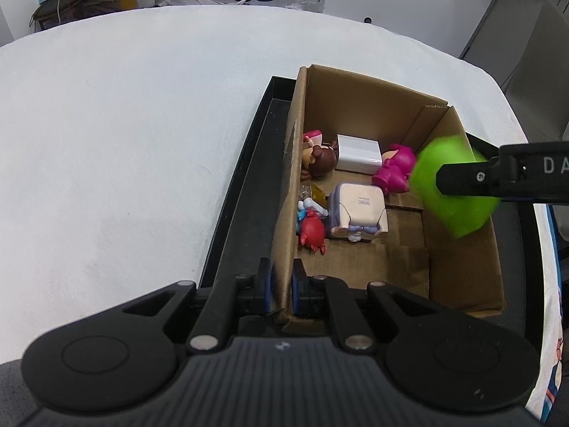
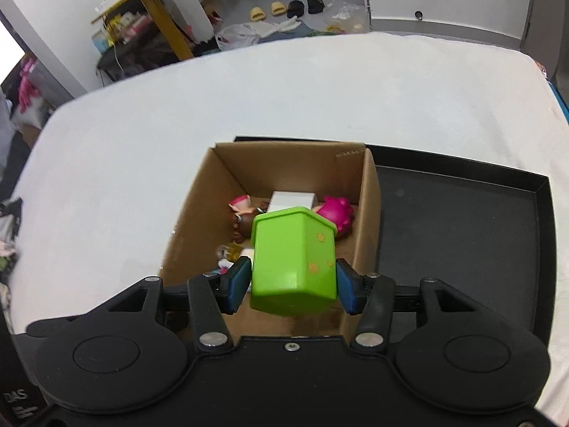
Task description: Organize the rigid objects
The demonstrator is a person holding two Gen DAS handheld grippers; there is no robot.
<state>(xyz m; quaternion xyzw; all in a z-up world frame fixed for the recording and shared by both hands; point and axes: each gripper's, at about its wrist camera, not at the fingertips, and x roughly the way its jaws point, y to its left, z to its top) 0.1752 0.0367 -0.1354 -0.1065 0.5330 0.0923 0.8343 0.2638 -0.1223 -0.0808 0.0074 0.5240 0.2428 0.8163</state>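
Note:
A brown cardboard box (image 1: 355,85) (image 2: 199,206) stands on a black tray (image 1: 245,192) (image 2: 462,235). My left gripper (image 1: 282,286) is shut on the box's left wall near its front corner. My right gripper (image 2: 293,283) is shut on a green block with gold stars (image 2: 293,256) (image 1: 453,192), held over the box's right side. Inside the box lie a white cube (image 1: 357,153), a pale square-headed figure (image 1: 357,210), a red crab toy (image 1: 313,231), a brown-haired doll (image 1: 318,162) and a magenta figure (image 1: 394,170) (image 2: 336,215).
The tray sits on a white-covered table (image 1: 124,142) (image 2: 284,89). To the right of the box the tray floor (image 2: 455,249) is bare. Beyond the table are a floor with slippers (image 2: 284,9), a yellow shelf (image 2: 153,3) and clutter.

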